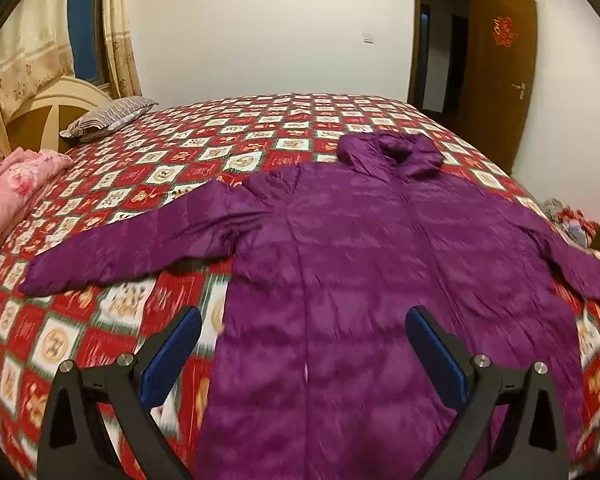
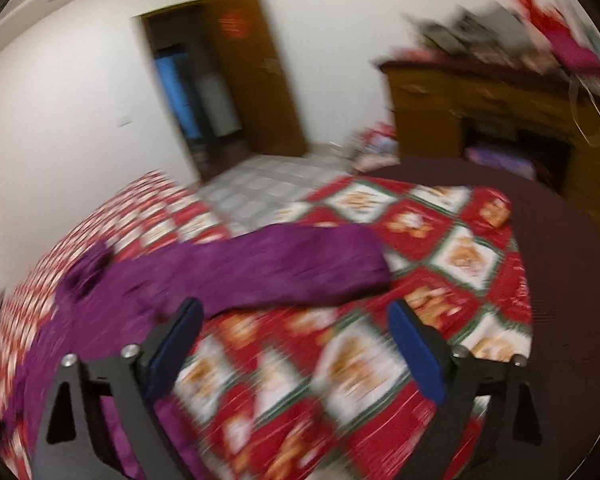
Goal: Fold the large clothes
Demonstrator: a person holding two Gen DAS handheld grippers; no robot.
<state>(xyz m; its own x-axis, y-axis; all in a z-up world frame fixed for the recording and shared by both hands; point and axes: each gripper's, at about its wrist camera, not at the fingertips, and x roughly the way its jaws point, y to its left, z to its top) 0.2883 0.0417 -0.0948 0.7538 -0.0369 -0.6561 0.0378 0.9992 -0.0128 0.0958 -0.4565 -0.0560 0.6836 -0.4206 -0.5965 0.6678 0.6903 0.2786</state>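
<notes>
Bed, red-and-white patchwork quilt (image 1: 148, 184): at the headboard end a folded pink blanket (image 1: 12, 196) and a striped pillow (image 1: 108, 116); across the middle a purple padded coat (image 1: 360, 248), front up, hood toward the far edge, both sleeves spread. Left gripper (image 1: 304, 324) above the coat's lower body, fingers wide apart, holding nothing. Right gripper (image 2: 296, 320) above bare quilt below the right sleeve (image 2: 284, 268), fingers likewise spread and empty; beyond the bed's corner, tiled floor (image 2: 268, 184) and a wooden desk (image 2: 480, 96).

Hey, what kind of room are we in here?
Most likely a home bedroom: a large bed with a red patterned cover holds a purple coat and a pillow, and a wooden dresser stands beside an open door.
</notes>
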